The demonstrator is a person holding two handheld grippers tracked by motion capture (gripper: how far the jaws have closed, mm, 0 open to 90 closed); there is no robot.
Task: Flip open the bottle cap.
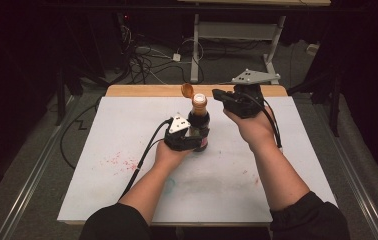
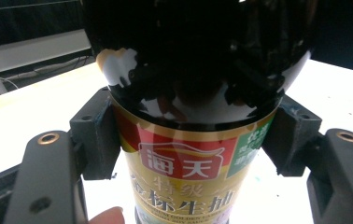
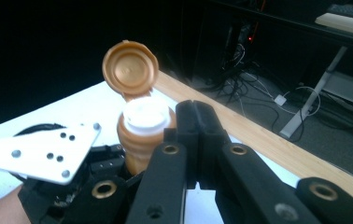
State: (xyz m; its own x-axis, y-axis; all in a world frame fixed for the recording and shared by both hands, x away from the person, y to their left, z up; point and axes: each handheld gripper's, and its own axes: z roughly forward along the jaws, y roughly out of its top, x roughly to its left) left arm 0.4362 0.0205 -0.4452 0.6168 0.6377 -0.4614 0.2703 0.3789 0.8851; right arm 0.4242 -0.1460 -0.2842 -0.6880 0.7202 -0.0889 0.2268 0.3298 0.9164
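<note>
Nearest the person's edge, the white tabletop (image 1: pixel 227 195) is bare but smudged — a faint green mark near the middle and a scatter of red specks toward its left edge. Two forearms in dark sleeves reach up from that edge. Farther in, a little short of the far edge and about midway across, a soy sauce bottle (image 1: pixel 199 122) stands upright. The left claw (image 1: pixel 200 141) pinches its lower body, a pad on each side of the red-and-gold label; the left gripper view cuts the bottle off at top and bottom, and its dark glass is mostly glare and reflection. The gold flip cap (image 1: pixel 187 90) hangs open on its hinge, tipped back over the far side, with the white spout bare below it. The right claw (image 1: pixel 217 93) is held just beside the neck, level with the cap, its jaws pressed together on nothing.

Beyond the white sheet runs a strip of bare wood (image 1: pixel 142 90). Past that lie a grey floor, a tangle of cables (image 1: pixel 147 57) and a pale metal stand (image 1: pixel 237 35) — the rest of the room is too dark to make out.
</note>
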